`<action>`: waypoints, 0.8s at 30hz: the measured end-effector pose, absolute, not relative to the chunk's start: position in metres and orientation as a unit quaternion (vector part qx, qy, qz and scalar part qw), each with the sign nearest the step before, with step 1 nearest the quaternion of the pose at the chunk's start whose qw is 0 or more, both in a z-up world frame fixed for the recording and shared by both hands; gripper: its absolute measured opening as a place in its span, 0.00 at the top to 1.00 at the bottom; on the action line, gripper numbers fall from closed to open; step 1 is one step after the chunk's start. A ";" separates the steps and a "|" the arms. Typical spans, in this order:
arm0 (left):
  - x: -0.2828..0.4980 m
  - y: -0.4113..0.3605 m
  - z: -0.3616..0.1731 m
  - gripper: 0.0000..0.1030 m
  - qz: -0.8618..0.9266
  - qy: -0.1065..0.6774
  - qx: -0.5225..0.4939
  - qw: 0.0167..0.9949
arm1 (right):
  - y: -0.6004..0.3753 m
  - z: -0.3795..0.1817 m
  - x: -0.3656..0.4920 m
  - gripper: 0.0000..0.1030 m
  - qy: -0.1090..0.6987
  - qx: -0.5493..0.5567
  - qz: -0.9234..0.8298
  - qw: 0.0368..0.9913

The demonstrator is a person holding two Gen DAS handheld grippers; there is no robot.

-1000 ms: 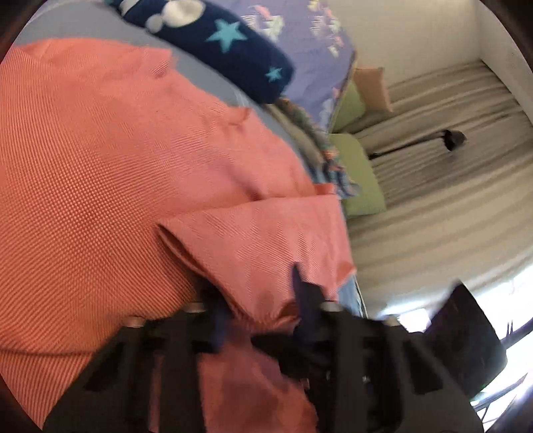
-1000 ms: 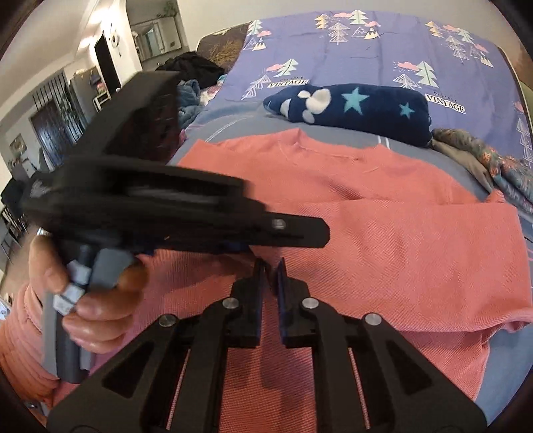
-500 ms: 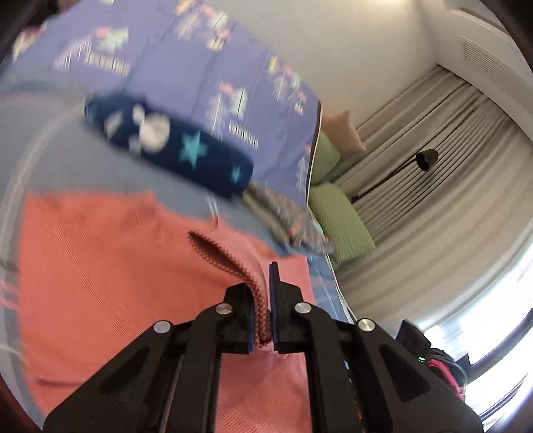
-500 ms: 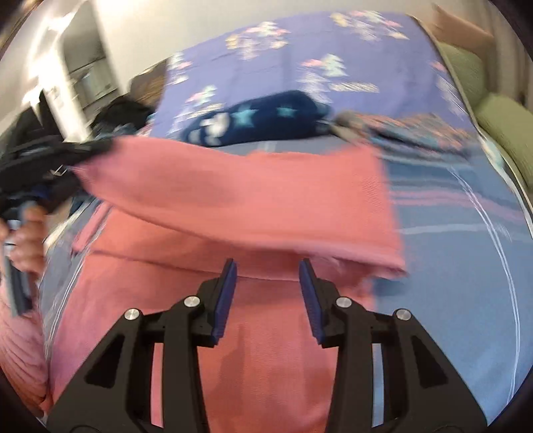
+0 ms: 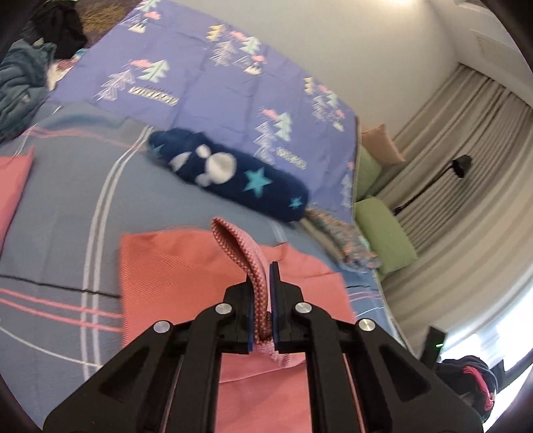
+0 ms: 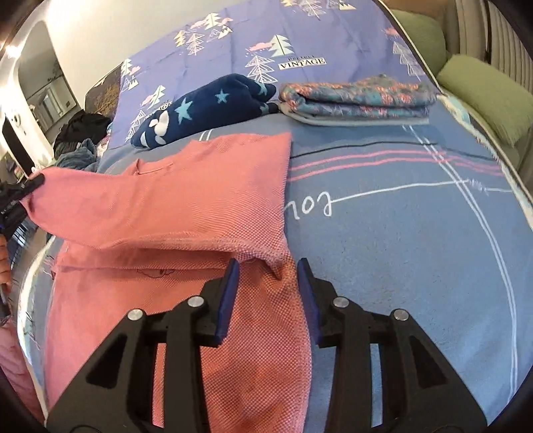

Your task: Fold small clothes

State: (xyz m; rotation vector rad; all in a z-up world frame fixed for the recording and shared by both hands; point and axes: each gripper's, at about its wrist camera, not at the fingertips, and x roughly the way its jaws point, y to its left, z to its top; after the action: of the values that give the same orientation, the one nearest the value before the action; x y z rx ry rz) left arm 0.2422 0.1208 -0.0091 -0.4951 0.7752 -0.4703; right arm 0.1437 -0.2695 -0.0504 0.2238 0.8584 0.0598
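I can't see much of my left gripper (image 6: 31,186) from the right camera: only a dark tip at the picture's left edge, with the shirt (image 6: 186,206) pulled out towards it. My hand (image 6: 4,263) beside it is cut off by the rim. In the left view the same gripper (image 5: 265,306) shows its jaws pressed together on a fold of the shirt (image 5: 173,266), which loops up out of them; the rest of the cloth runs under the black frame and is hidden there. That view is smeared, so the blue roll (image 5: 233,176) with stars has soft edges and the patterned bundle (image 5: 343,239) past it is hard to read.

My right gripper (image 6: 268,293) has its jaws apart. A shirt corner sits in the gap between them, but the pads do not press on it. The shirt's lower part vanishes below the gripper frame.

The shirt lies on the bed (image 6: 399,249), on the grey-blue sheet with pink and white lines, one side lifted towards the left. Behind it the blue roll (image 6: 206,106) and a folded floral cloth (image 6: 356,100) sit side by side against the purple cover (image 6: 253,30). Green cushions (image 6: 483,93) are partly cut off at the right. A dark heap (image 6: 83,126) at far left is too small to make out.

I see no boxes or baskets here.
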 end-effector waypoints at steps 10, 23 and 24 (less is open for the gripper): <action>0.227 0.150 -0.054 0.50 -0.130 0.388 -0.233 0.882 | -0.237 -0.030 0.133 0.79 0.393 0.057 0.091 0.913; 0.223 0.083 -0.088 0.38 -0.171 0.422 -0.109 0.884 | -0.243 -0.053 0.152 0.82 0.447 0.065 0.023 0.892; 0.223 0.083 -0.085 0.38 -0.164 0.423 -0.111 0.884 | -0.244 -0.047 0.151 0.82 0.443 0.079 0.034 0.892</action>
State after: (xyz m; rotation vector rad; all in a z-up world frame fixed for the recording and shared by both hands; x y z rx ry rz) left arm 0.2226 0.0832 -0.0852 -0.2311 0.8803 -0.3421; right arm 0.1510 -0.2437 -0.0471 0.1642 0.9191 0.0707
